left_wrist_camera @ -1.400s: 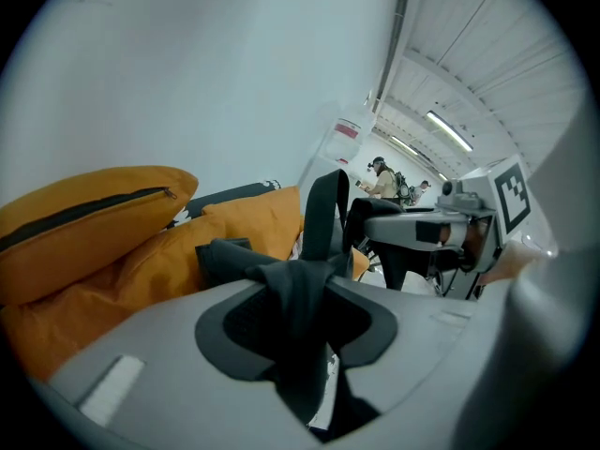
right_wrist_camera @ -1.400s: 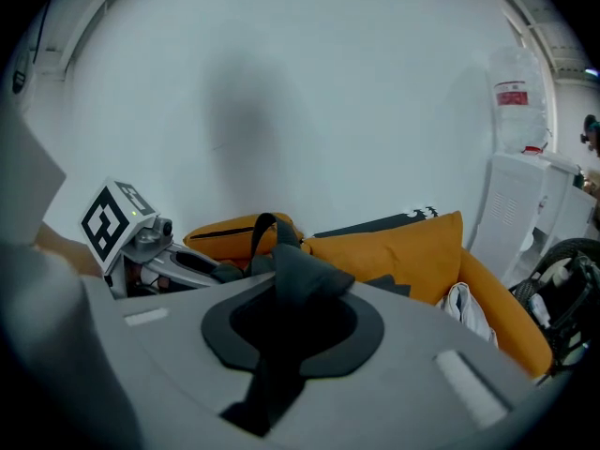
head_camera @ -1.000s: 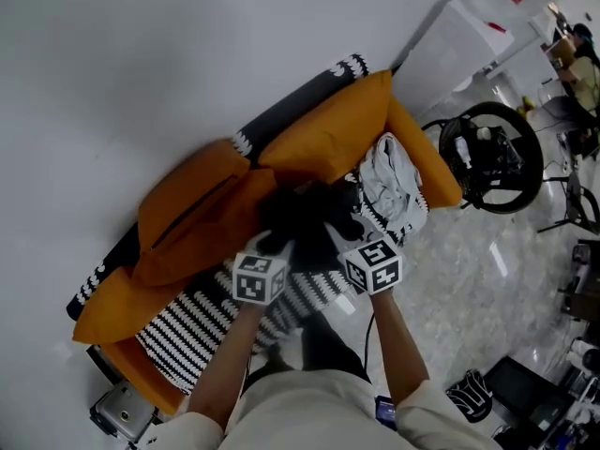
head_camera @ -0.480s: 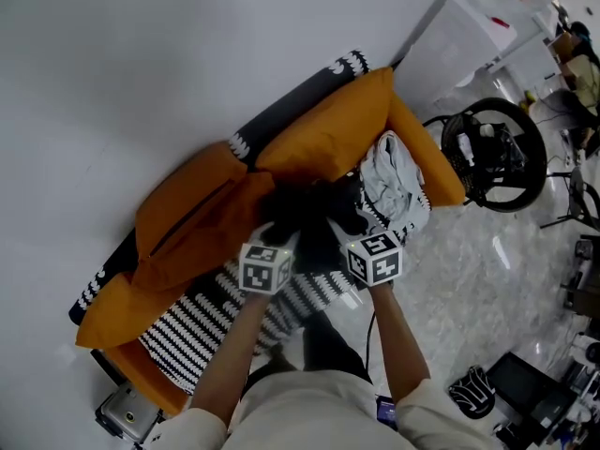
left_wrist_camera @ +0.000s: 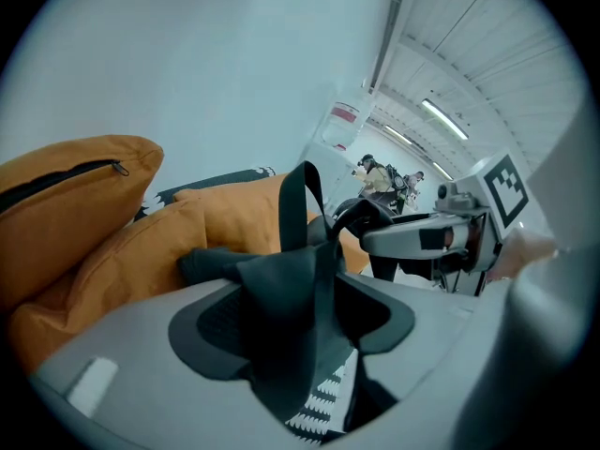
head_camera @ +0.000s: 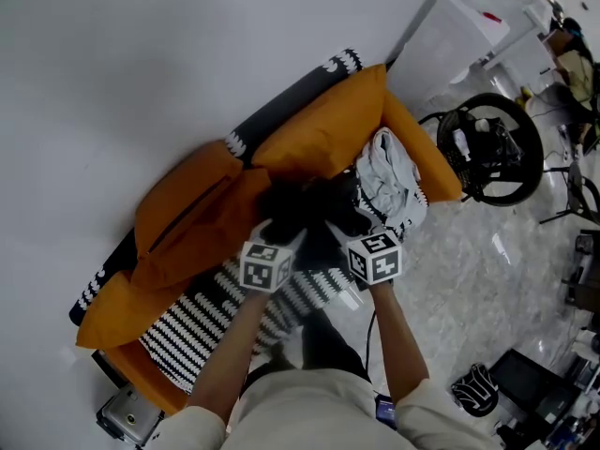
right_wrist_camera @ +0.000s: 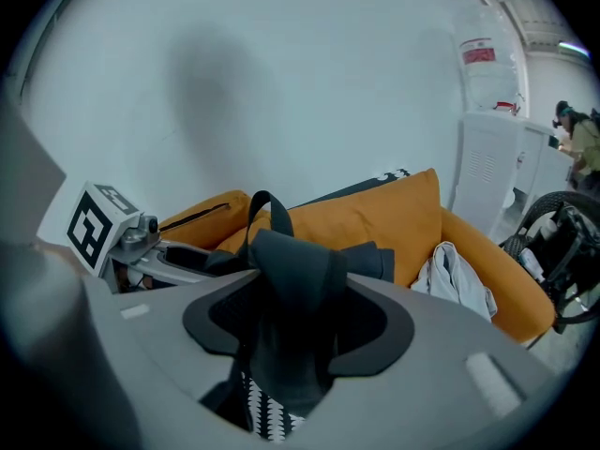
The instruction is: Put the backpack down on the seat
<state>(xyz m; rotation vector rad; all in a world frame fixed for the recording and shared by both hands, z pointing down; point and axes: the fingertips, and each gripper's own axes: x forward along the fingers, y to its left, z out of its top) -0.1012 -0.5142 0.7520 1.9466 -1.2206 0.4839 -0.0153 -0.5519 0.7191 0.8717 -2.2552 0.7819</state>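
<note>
The black backpack [head_camera: 309, 216] rests on the sofa seat, against the orange back cushions [head_camera: 319, 134]. My left gripper [head_camera: 281, 240] and right gripper [head_camera: 352, 231] reach into its near side, their marker cubes just behind. In the left gripper view a black strap [left_wrist_camera: 292, 270] hangs loosely in the left gripper [left_wrist_camera: 294, 324]. In the right gripper view another black strap fold [right_wrist_camera: 286, 275] droops in the right gripper [right_wrist_camera: 296, 324]. Both sets of jaws have just been opening. The dark pads stand apart from the straps.
A black-and-white striped blanket [head_camera: 202, 322] covers the seat. A loose orange cushion [head_camera: 187, 218] lies at the left and a pale crumpled garment [head_camera: 389, 181] at the sofa's right end. A steering-wheel rig [head_camera: 492, 153] stands on the floor to the right.
Both marker cubes have shifted slightly toward the sofa back. The backpack sits a little lower on the seat.
</note>
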